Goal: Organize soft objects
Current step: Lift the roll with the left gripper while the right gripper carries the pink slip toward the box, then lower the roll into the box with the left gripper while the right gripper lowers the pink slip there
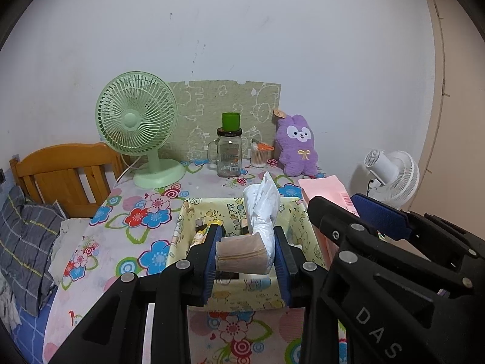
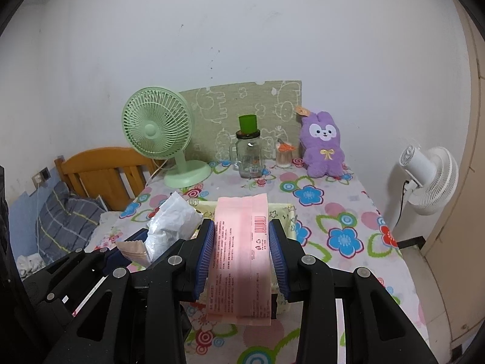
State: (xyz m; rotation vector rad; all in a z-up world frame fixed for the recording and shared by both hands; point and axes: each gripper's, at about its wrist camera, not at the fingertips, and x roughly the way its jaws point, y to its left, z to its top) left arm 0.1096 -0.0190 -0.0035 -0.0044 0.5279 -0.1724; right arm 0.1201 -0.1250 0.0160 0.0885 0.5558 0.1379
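Observation:
My left gripper (image 1: 247, 253) is shut on a pack of brown tissues in crinkled white plastic wrap (image 1: 242, 254), held over a yellow cartoon-print fabric box (image 1: 303, 221). My right gripper (image 2: 241, 251) is shut on a flat pink packet with a barcode (image 2: 239, 257), held above the same box (image 2: 288, 212). The pink packet shows at the right in the left wrist view (image 1: 327, 188). The tissue pack and left gripper show at the left in the right wrist view (image 2: 163, 233). A purple plush bunny (image 1: 298, 145) sits at the table's back.
On the flowered tablecloth (image 1: 136, 212) stand a green desk fan (image 1: 136, 127), a glass jar mug with a green cup on top (image 1: 229, 151) and a cotton swab holder (image 1: 260, 154). A wooden bed headboard (image 1: 66, 173) is left; a white floor fan (image 2: 430, 179) is right.

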